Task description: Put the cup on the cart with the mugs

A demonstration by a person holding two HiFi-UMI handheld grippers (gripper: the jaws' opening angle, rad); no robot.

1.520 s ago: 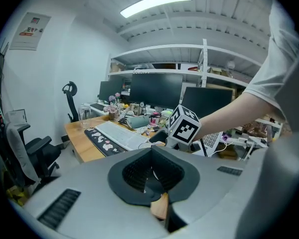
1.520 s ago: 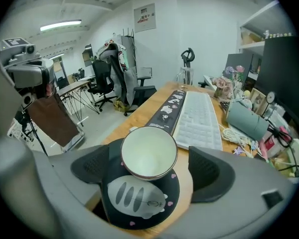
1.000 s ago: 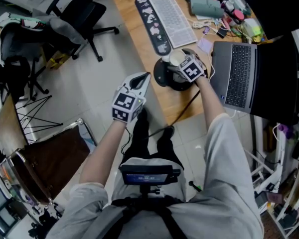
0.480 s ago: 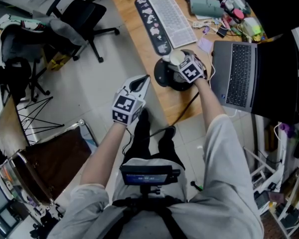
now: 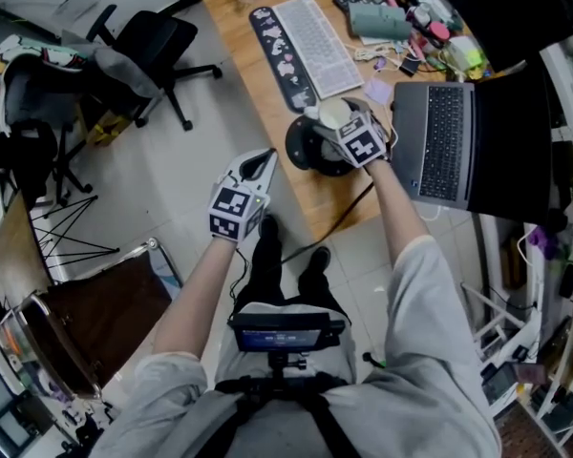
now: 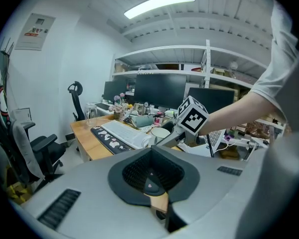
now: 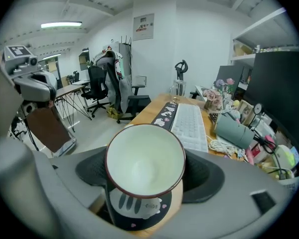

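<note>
Right claw (image 5: 339, 122) just closing on raised cup (image 7: 144, 166)

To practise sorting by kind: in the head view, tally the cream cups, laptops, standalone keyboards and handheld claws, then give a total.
Cream cup: 1
Laptop: 1
Standalone keyboard: 1
Claws: 2 (left claw, right claw)
Total: 5

The empty cup (image 7: 144, 166), pale inside with a dark rim, sits upright in the right tongs (image 7: 145, 179).
</note>
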